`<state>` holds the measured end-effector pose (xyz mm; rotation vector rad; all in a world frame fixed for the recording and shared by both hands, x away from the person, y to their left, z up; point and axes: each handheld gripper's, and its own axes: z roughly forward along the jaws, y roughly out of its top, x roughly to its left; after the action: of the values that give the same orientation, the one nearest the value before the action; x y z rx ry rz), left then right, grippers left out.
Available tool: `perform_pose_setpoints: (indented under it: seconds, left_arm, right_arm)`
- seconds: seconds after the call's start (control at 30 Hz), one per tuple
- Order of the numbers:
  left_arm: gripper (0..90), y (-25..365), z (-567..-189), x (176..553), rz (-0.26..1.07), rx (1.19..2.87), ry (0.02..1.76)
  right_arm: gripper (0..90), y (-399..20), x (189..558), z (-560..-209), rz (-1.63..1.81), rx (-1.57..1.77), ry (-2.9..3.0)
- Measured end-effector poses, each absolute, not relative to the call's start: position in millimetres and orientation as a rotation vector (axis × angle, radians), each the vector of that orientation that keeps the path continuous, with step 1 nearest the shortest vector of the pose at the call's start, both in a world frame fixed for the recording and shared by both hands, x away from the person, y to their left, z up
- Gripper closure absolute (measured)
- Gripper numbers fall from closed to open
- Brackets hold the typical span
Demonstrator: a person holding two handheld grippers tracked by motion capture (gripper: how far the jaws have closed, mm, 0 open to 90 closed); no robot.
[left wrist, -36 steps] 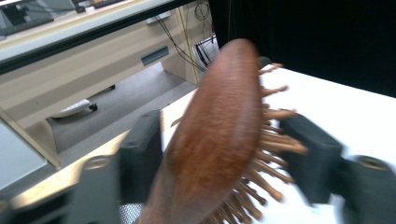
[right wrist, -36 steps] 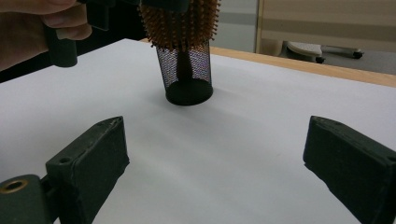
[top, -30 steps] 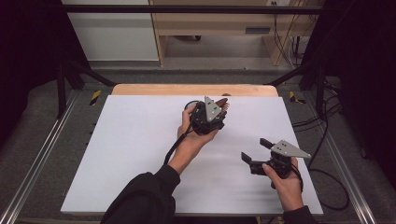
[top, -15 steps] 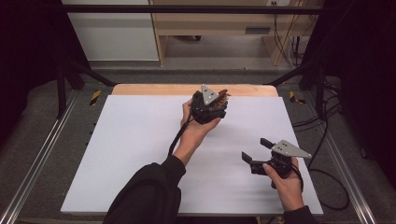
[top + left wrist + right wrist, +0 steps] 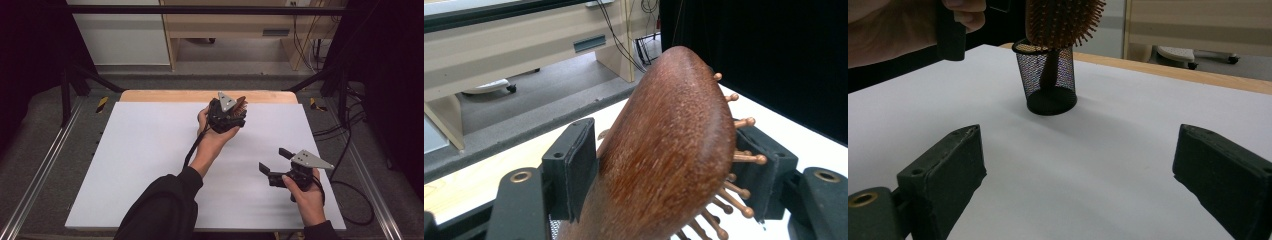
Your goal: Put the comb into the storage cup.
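At the counter's [image 5: 150, 150] far edge, the brush [image 5: 674, 150] stands handle-down in the mesh cup [image 5: 1050, 82], between the left gripper's [image 5: 235, 114] just-opened jaws; the right gripper [image 5: 274, 161] rests spread, well apart.

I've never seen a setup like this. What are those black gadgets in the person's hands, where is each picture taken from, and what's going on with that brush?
A person holds a two-jaw gripper in each hand. One camera looks down on the white table; one camera rides on each gripper.

The left gripper is at the wooden hairbrush, whose handle stands in a black mesh cup. Its jaws have just been opening: the brush is between them, with a gap beside one pad, so it looks released.

The right gripper hovers open and holds nothing.
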<state>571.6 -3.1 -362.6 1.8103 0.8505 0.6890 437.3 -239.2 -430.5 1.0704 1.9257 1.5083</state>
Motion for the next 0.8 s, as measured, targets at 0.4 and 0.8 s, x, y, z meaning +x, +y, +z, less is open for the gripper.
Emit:
perform_pose_setpoints:
  seconds: [0.4,0.8]
  left_arm:
    - [26.3,-8.7,-362.0,564.6,0.73,1.805,0.797]
    - [25.0,-7.8,-359.6,561.9,0.716,1.794,0.782]
  right_arm:
    - [7.0,-238.8,437.4,-430.8,1.506,1.073,1.93]
    - [7.0,-238.3,437.3,-431.0,1.502,1.071,1.933]
